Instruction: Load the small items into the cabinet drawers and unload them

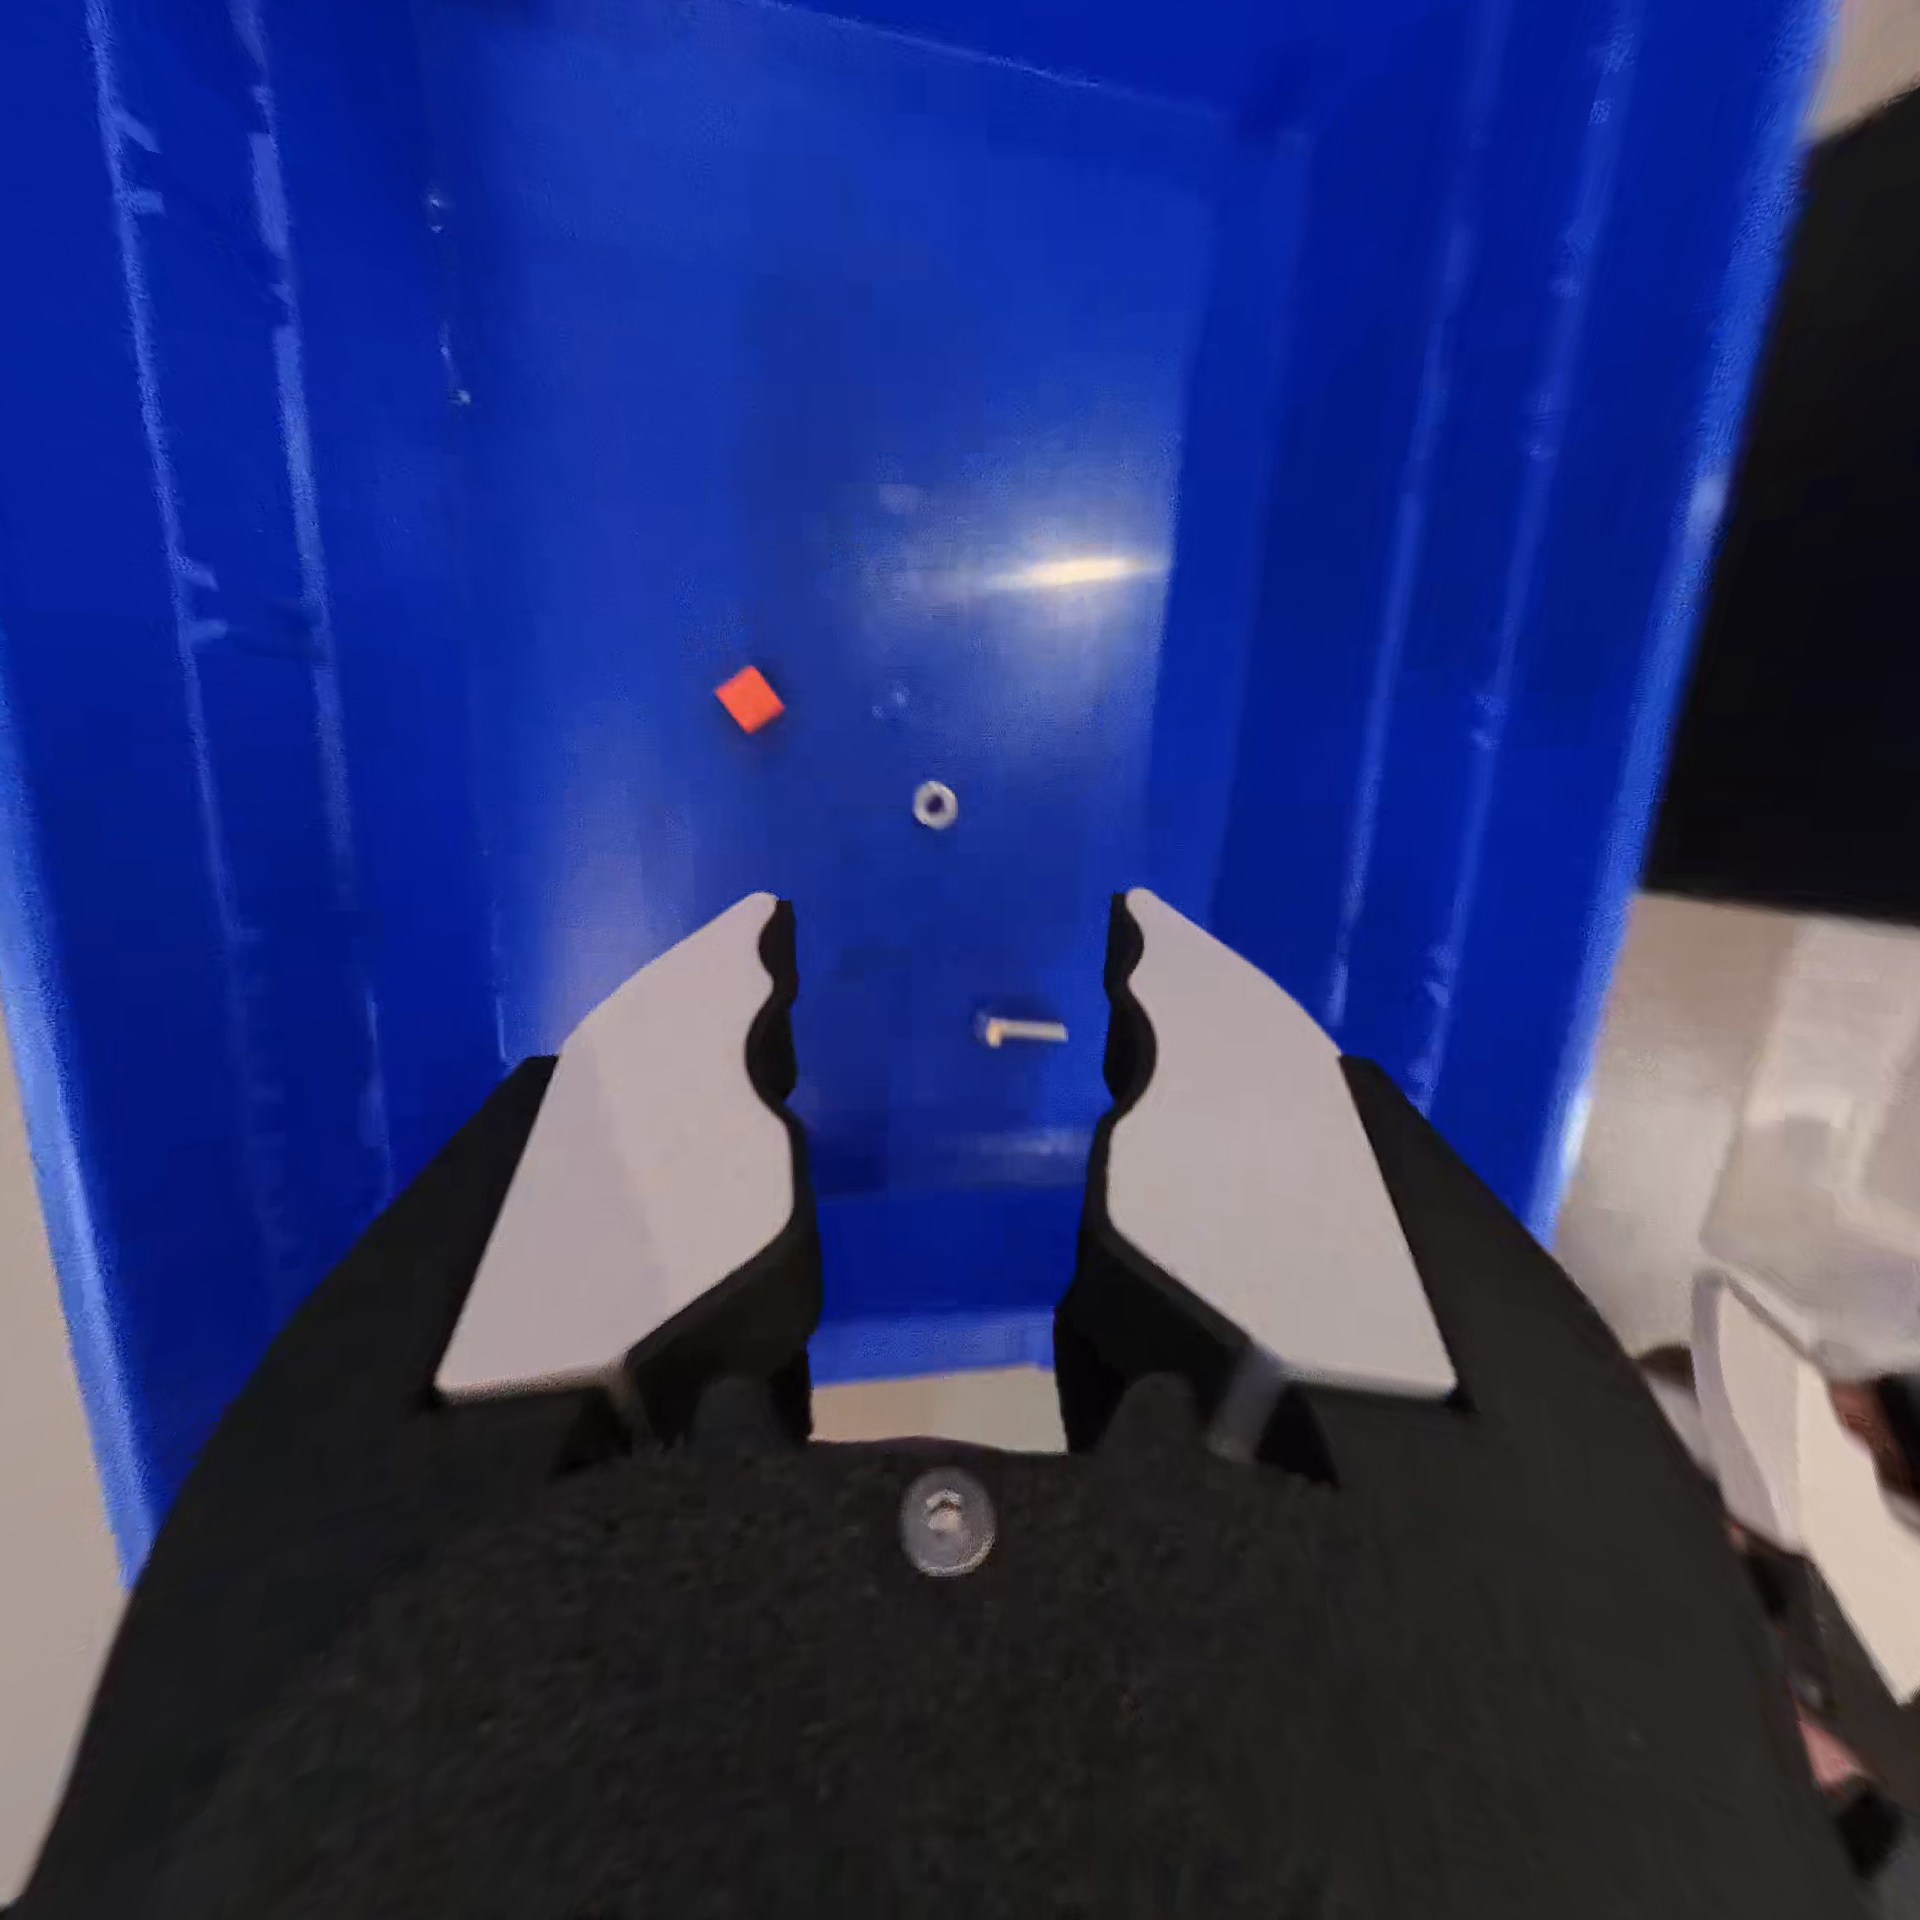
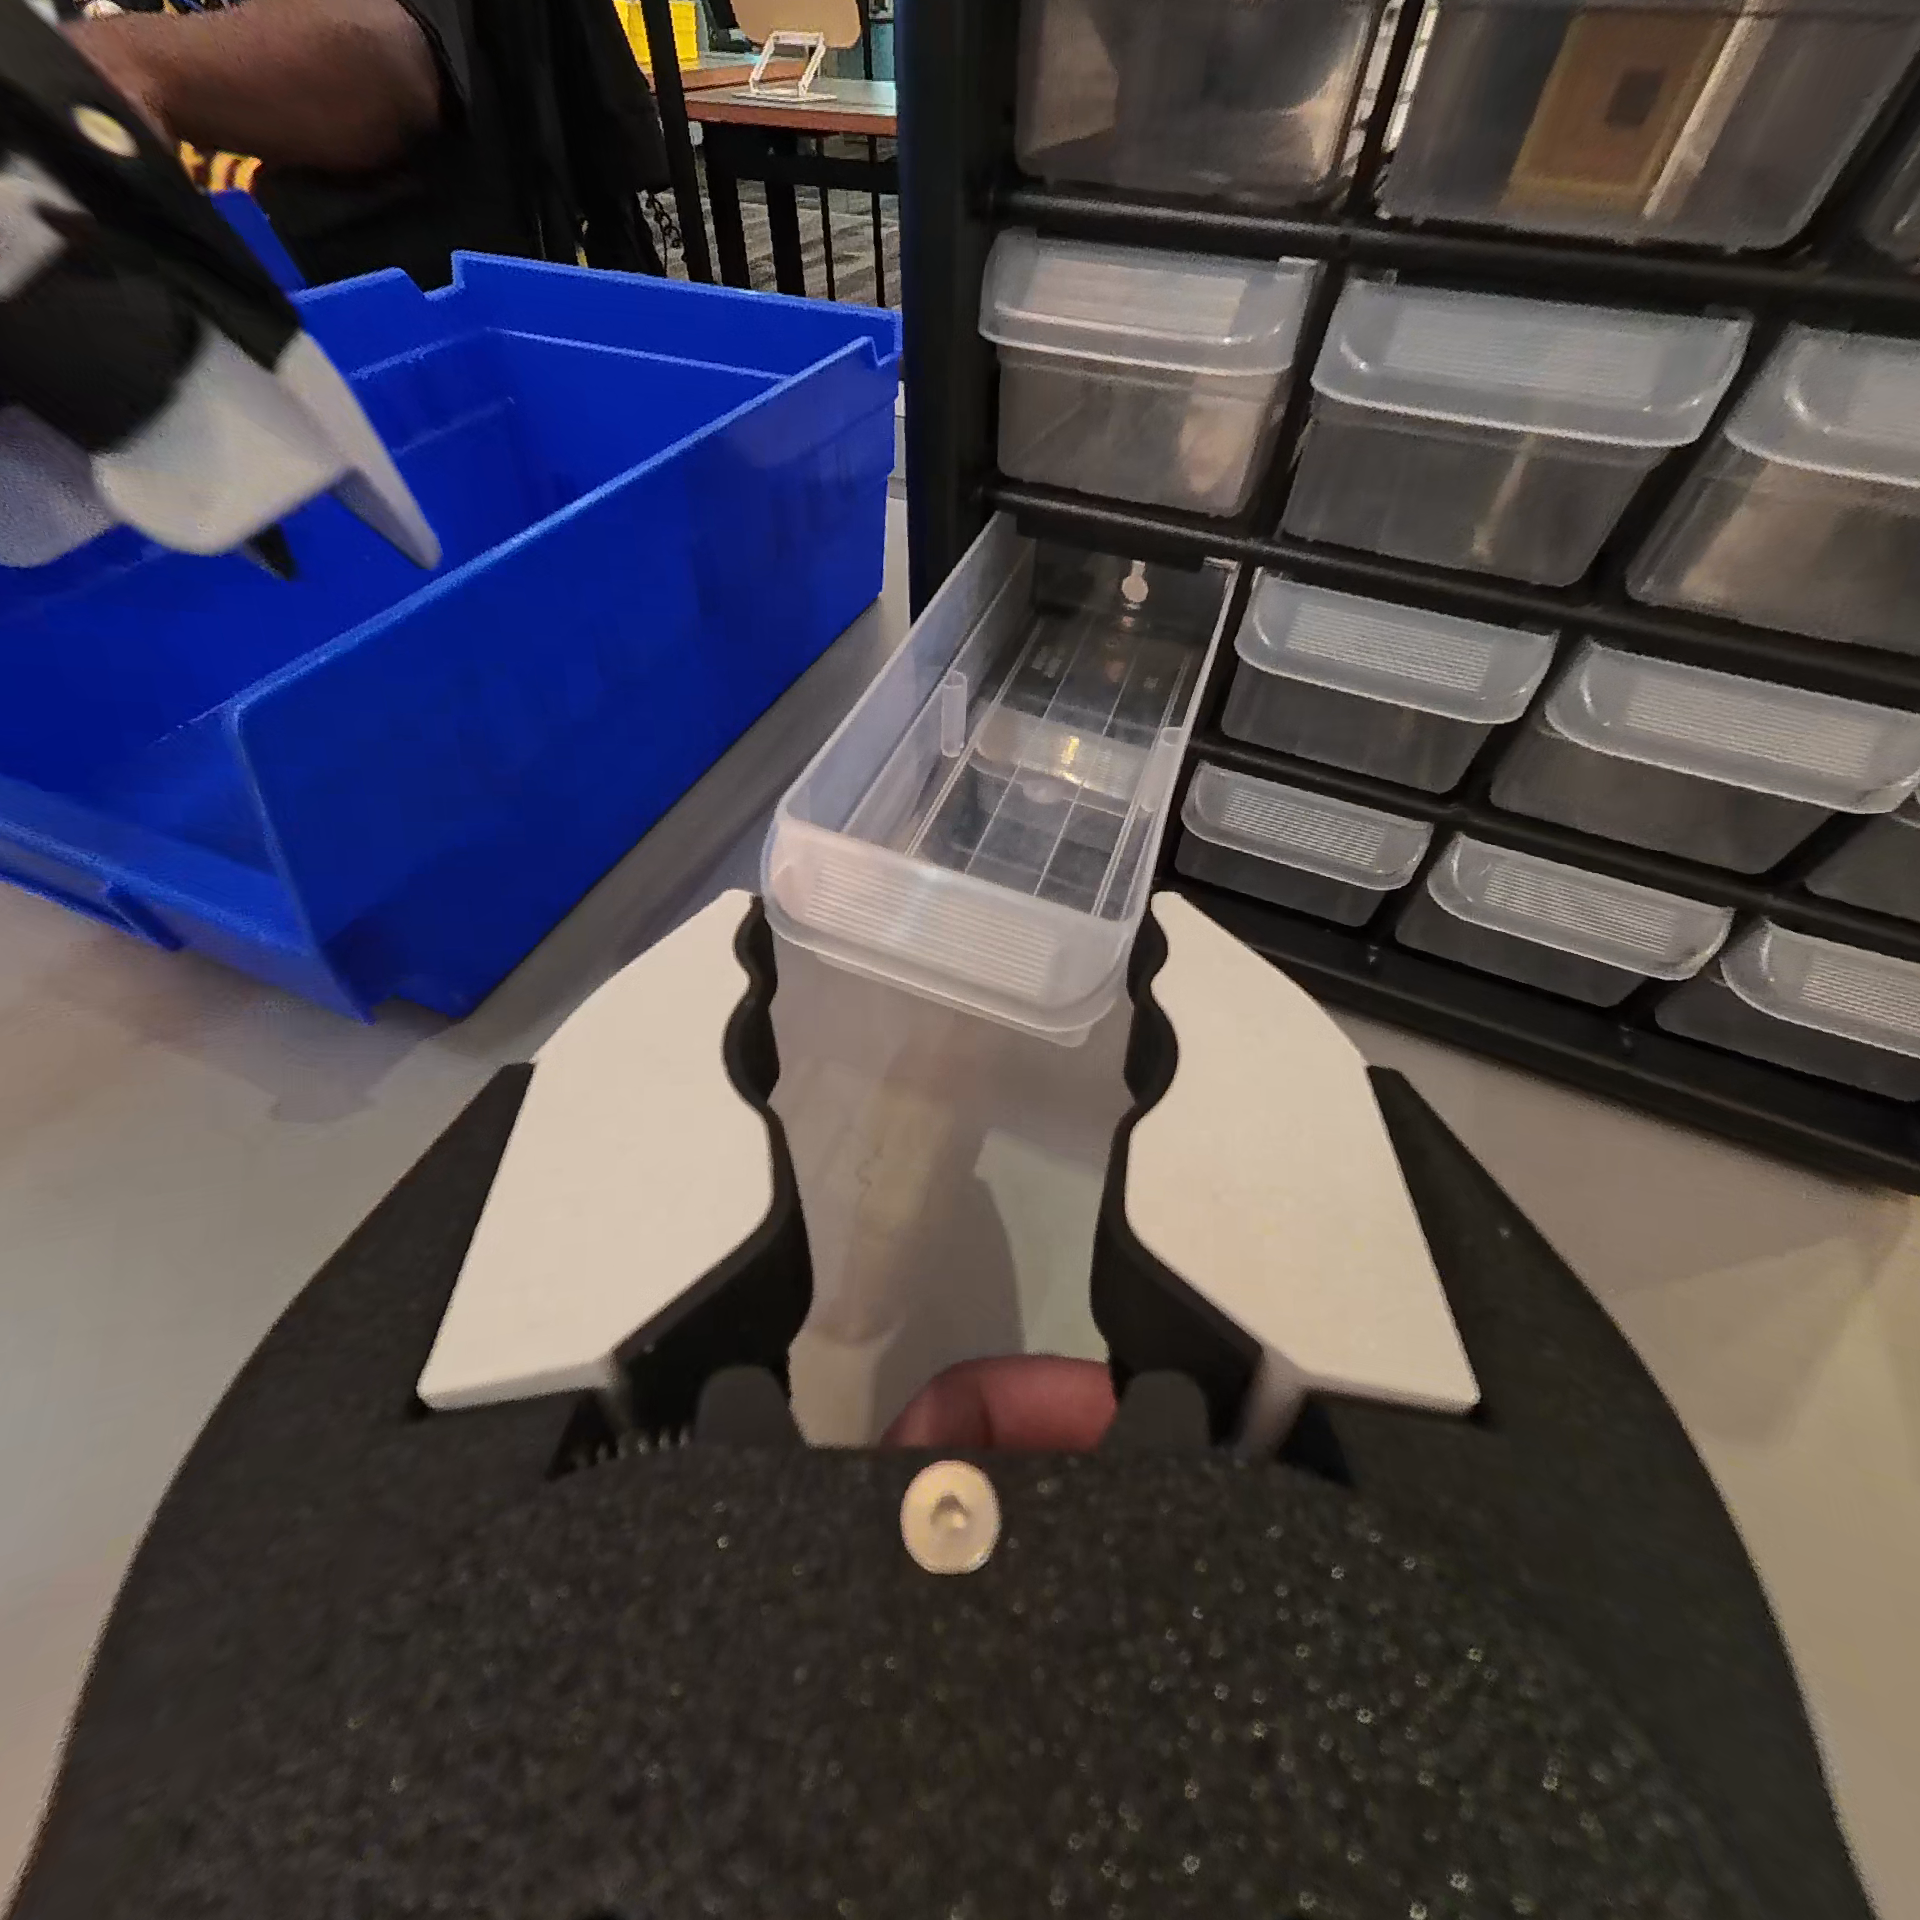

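Note:
My left gripper [image 1: 951, 904] is open and empty, pointing down into a blue bin [image 1: 312, 727]. On the bin floor lie a small red square piece [image 1: 749, 698], a silver nut [image 1: 934, 804] and a small screw [image 1: 1023, 1031], the screw between my fingers in the picture. My right gripper [image 2: 951, 914] is open and empty, its tips on either side of the front of a pulled-out clear drawer [image 2: 935, 935] of the black cabinet [image 2: 1455, 520]. The drawer looks empty. The left gripper also shows in the right wrist view [image 2: 353, 551], above the blue bin [image 2: 520, 675].
The cabinet holds several shut clear drawers [image 2: 1507, 416] in rows. The bin stands left of the cabinet on a light grey table [image 2: 208, 1195]. A person's arm [image 2: 260, 73] is at the top left. A table and railing stand behind.

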Tool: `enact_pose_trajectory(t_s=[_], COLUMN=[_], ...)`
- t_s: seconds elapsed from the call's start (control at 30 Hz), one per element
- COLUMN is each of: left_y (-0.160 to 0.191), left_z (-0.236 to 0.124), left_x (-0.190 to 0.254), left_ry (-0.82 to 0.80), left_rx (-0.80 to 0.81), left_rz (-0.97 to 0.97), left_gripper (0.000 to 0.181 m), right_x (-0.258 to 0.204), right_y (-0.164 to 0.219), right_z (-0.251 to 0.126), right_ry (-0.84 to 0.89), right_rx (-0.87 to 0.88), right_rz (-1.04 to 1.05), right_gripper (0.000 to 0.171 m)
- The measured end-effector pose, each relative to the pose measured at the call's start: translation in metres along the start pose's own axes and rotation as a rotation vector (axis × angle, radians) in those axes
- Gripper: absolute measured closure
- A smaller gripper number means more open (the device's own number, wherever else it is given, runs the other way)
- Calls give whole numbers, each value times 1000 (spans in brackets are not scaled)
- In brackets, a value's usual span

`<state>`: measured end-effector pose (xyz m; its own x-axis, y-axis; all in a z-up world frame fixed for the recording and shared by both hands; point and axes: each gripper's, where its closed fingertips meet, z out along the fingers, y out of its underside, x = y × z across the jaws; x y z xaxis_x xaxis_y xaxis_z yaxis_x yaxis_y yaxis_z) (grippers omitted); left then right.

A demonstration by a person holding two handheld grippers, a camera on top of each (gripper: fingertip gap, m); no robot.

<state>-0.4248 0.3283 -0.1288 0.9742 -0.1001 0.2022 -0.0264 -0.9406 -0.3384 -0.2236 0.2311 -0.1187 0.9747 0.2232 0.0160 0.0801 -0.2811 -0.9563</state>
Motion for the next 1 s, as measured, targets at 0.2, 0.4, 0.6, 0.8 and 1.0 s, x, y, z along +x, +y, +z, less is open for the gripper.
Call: enact_pose_trajectory(t_s=[0.2, 0.4, 0.6, 0.8, 1.0], left_y=[-20, -21, -19, -19, -22], left_z=[38, 51, 57, 61, 38], left_x=[-31, -41, -47, -52, -32], left_ry=[-109, -159, -186, -189, -94], left_rx=[-100, -144, -160, -169, -126], left_rz=[-104, -116, -108, -120, -44], left_gripper=[127, 141, 152, 168, 169], right_x=[0, 0, 1, 1, 1], right_y=[0, 0, 0, 1, 1], right_z=[0, 0, 0, 0, 0], right_ry=[-7, -8, -9, -9, -9], right_rx=[-3, -3, -4, -4, -6], right_rz=[5, 3, 4, 1, 0], right_gripper=[106, 106, 106, 106, 106])
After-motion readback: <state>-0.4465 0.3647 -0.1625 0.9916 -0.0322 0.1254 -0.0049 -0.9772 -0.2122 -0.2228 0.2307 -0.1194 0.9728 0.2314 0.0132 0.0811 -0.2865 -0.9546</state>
